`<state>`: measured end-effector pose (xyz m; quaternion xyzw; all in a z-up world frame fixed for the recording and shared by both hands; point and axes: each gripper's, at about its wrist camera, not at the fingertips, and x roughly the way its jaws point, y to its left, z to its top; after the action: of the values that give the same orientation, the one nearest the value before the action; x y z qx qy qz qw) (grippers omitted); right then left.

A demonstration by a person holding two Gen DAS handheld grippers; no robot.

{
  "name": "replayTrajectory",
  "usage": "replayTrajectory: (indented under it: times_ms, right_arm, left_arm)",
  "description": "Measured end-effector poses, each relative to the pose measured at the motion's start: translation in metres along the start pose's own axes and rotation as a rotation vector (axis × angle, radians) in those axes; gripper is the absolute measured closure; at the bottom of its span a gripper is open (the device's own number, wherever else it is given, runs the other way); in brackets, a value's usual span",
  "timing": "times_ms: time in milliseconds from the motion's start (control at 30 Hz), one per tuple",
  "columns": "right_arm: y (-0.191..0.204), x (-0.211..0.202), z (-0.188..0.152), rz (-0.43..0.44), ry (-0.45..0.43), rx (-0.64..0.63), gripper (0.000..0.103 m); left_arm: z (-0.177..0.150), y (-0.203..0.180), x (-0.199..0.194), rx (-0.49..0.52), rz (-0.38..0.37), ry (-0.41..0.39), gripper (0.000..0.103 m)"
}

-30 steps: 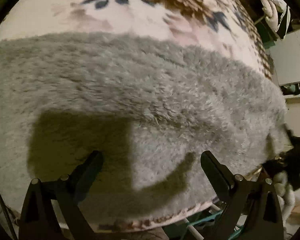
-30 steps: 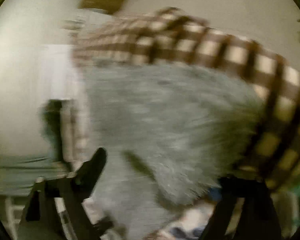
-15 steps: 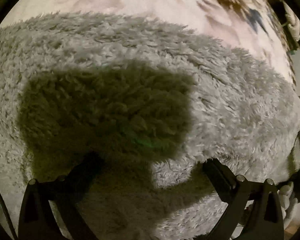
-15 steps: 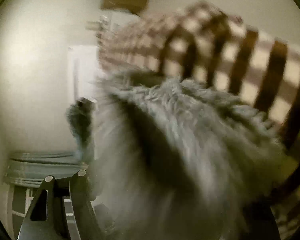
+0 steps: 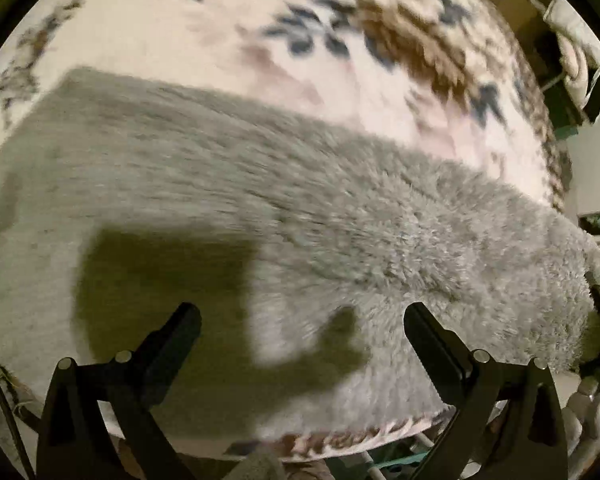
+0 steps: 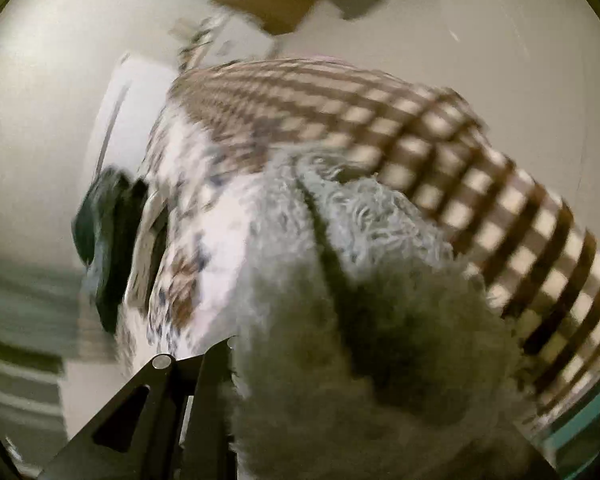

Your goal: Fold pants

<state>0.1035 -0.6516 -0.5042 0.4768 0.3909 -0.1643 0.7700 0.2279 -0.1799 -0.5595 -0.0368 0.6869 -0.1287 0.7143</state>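
The grey fluffy pants (image 5: pixel 300 208) lie flat across a floral bed cover (image 5: pixel 260 52) in the left wrist view. My left gripper (image 5: pixel 300 336) is open and empty, held just above the pants near the bed's front edge. In the right wrist view a bunched fold of the same grey pants (image 6: pixel 360 320) fills the space between the fingers of my right gripper (image 6: pixel 340 400), which is shut on it and lifts it. Only its left finger (image 6: pixel 204 392) shows; the right finger is hidden by the fabric.
A brown-and-cream checked blanket (image 6: pixel 480 184) lies on the bed beyond the pants. A dark garment (image 6: pixel 108 240) hangs at the bed's left side. White furniture (image 5: pixel 596 168) stands to the right of the bed. The right wrist view is blurred.
My left gripper dipped close to the pants, then drew back up. My right gripper closed on the pants' fold and lifted it, tilting the view toward the wall.
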Motion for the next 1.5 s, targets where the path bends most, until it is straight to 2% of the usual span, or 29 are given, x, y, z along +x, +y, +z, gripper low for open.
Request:
replayTrajectory:
  times_ms: [100, 167, 200, 267, 333, 400, 467, 533, 567, 633, 667, 700, 733, 833, 933, 1000, 1067, 1167, 1200, 1233, 1267, 1300, 1367, 1433, 1500]
  right_arm:
    - [0.061, -0.007, -0.016, -0.052, -0.003, -0.155, 0.083]
    - [0.101, -0.003, -0.035, -0.073, 0.001, -0.248, 0.083]
    - [0.114, -0.008, -0.052, -0.078, 0.01, -0.287, 0.083]
    - [0.151, 0.006, -0.082, -0.096, 0.023, -0.369, 0.083]
    - [0.187, 0.011, -0.128, -0.098, 0.056, -0.455, 0.083]
    - [0.217, 0.032, -0.178, -0.095, 0.102, -0.559, 0.083]
    - [0.244, 0.06, -0.226, -0.098, 0.144, -0.675, 0.083]
    - [0.262, 0.098, -0.285, -0.11, 0.229, -0.817, 0.083]
    - [0.265, 0.116, -0.306, -0.123, 0.279, -0.86, 0.079]
    - [0.268, 0.158, -0.356, -0.195, 0.44, -0.962, 0.069]
    - [0.27, 0.166, -0.374, -0.207, 0.508, -0.992, 0.043]
    - [0.272, 0.172, -0.387, -0.179, 0.562, -1.016, 0.015]
    - [0.277, 0.168, -0.393, -0.137, 0.578, -1.024, 0.009]
    - [0.284, 0.146, -0.381, -0.03, 0.631, -0.949, 0.008]
    - [0.278, 0.112, -0.337, 0.033, 0.622, -0.765, 0.008]
    - [0.262, 0.089, -0.298, 0.003, 0.565, -0.629, 0.008]
    - [0.238, 0.075, -0.261, -0.061, 0.496, -0.537, 0.008]
    - [0.21, 0.077, -0.223, -0.168, 0.461, -0.464, 0.008]
    - [0.203, 0.08, -0.215, -0.177, 0.464, -0.44, 0.008]
    - [0.195, 0.084, -0.207, -0.18, 0.469, -0.412, 0.008]
    - [0.187, 0.09, -0.2, -0.174, 0.473, -0.378, 0.008]
    - [0.181, 0.094, -0.195, -0.168, 0.475, -0.36, 0.008]
    - [0.171, 0.1, -0.188, -0.174, 0.472, -0.338, 0.008]
    - [0.166, 0.103, -0.185, -0.177, 0.464, -0.329, 0.008]
    - [0.161, 0.1, -0.184, -0.175, 0.47, -0.324, 0.008]
  left_arm:
    - [-0.003, 0.03, -0.034, -0.02, 0.0, -0.048, 0.0]
    - [-0.02, 0.039, -0.047, -0.037, 0.013, -0.071, 0.0]
    - [-0.023, 0.054, -0.058, -0.057, 0.006, -0.08, 0.0]
    - [-0.041, 0.06, -0.057, -0.096, 0.0, -0.091, 0.0]
    - [-0.046, 0.093, -0.07, -0.134, 0.006, -0.1, 0.0]
    - [-0.056, 0.119, -0.077, -0.165, 0.028, -0.113, 0.0]
    - [-0.063, 0.152, -0.083, -0.2, 0.05, -0.125, 0.0]
    - [-0.066, 0.18, -0.081, -0.232, 0.084, -0.13, 0.0]
    - [-0.067, 0.195, -0.081, -0.247, 0.097, -0.13, 0.0]
    - [-0.068, 0.222, -0.08, -0.284, 0.118, -0.124, 0.0]
    - [-0.068, 0.233, -0.081, -0.302, 0.109, -0.125, 0.0]
    - [-0.069, 0.24, -0.084, -0.314, 0.101, -0.127, 0.0]
    - [-0.067, 0.245, -0.087, -0.323, 0.084, -0.134, 0.0]
    - [-0.054, 0.238, -0.097, -0.31, 0.017, -0.165, 0.0]
    - [-0.031, 0.212, -0.104, -0.237, -0.059, -0.189, 0.0]
    - [-0.008, 0.185, -0.101, -0.155, -0.091, -0.196, 0.0]
    - [0.011, 0.158, -0.09, -0.056, -0.09, -0.189, 0.0]
    - [0.032, 0.116, -0.055, 0.115, -0.072, -0.113, 0.001]
    - [0.036, 0.104, -0.042, 0.173, -0.069, -0.086, 0.018]
    - [0.04, 0.091, -0.028, 0.238, -0.058, -0.057, 0.058]
    - [0.041, 0.083, -0.021, 0.277, -0.075, -0.036, 0.08]
    - [0.044, 0.077, -0.015, 0.301, -0.08, -0.022, 0.089]
    - [0.049, 0.079, -0.025, 0.28, -0.09, -0.077, 0.091]
    - [0.061, 0.099, -0.042, 0.168, -0.128, -0.143, 0.091]
    - [0.071, 0.124, -0.038, 0.058, -0.141, -0.121, 0.091]
